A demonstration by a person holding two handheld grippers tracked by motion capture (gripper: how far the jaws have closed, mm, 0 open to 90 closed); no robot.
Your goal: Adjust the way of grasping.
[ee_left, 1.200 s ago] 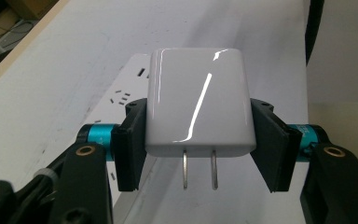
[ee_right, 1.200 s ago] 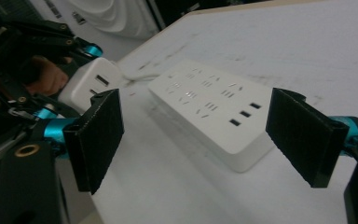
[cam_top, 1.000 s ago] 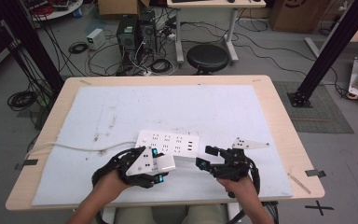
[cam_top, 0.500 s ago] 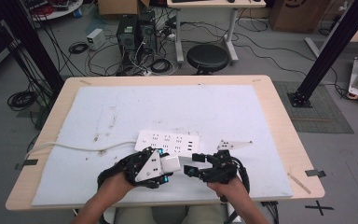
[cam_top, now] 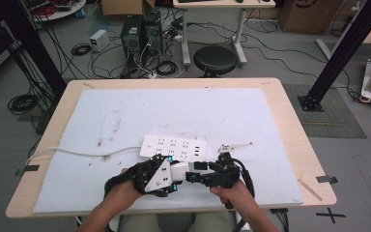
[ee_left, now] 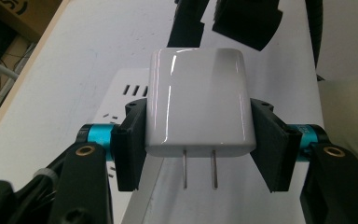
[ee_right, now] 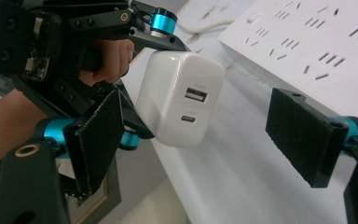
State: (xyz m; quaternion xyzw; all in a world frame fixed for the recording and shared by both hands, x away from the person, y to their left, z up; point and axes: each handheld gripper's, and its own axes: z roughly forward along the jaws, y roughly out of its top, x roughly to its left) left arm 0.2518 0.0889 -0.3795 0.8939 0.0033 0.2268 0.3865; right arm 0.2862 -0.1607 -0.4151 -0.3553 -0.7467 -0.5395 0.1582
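Now | left gripper [ee_left: 198,144] clamps charger [ee_left: 199,100] | right gripper [ee_right: 205,144] spread

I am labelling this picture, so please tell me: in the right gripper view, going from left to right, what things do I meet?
Person's hand → white charger held by the left gripper → white power strip.
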